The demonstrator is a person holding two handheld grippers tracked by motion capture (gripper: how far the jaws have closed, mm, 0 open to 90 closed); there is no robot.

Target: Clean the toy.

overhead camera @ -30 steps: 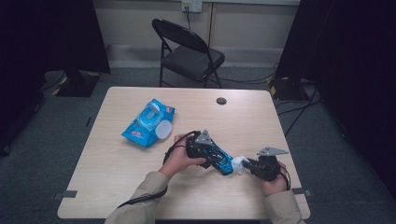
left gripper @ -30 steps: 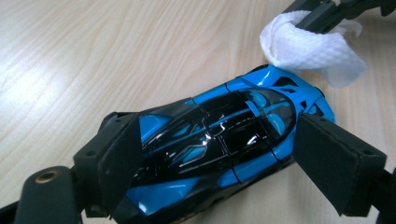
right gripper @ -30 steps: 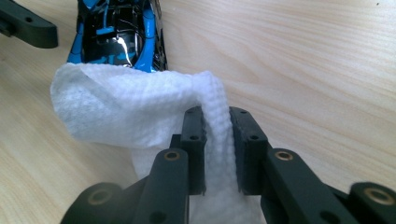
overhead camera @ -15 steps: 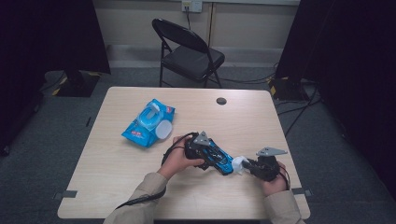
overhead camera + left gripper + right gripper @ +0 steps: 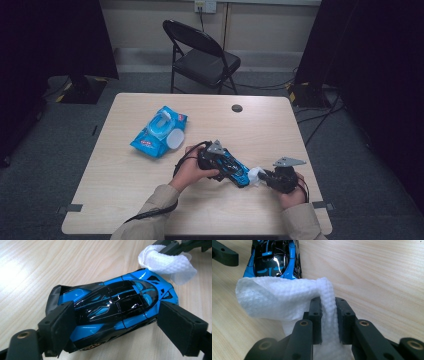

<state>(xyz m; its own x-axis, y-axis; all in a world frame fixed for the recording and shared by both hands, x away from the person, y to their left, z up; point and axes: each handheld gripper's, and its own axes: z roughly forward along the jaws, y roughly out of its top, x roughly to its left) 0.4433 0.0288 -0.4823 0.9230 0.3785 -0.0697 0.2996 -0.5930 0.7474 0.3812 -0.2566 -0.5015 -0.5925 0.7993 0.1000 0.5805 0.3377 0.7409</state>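
Presently, the table (image 5: 125,200) carries the work near its front right part, where both hands meet. A wipe packet (image 5: 159,131) lies well apart toward the left rear, its lid flipped open; judged from that, the wipe has already been drawn and that step is done.

The toy car (image 5: 110,312), blue and black, rests on the table top between the two grippers. The left gripper (image 5: 115,327) stands wide, its jaws set to either flank of the car body. The left pad (image 5: 61,322) lies against the car's side; the right pad (image 5: 181,327) appears close to or just touching the other flank, and firm contact there cannot be confirmed. Holding the car steady is judged in place.

The right gripper (image 5: 328,312) is closed tight on a white wipe (image 5: 279,300), which bunches forward out of the jaws and touches one end of the car.

Assessment: wiping is under way at that end only. The roof and flanks show glossy, and whether they have been cleaned cannot be told; the remainder of the body is judged outstanding.
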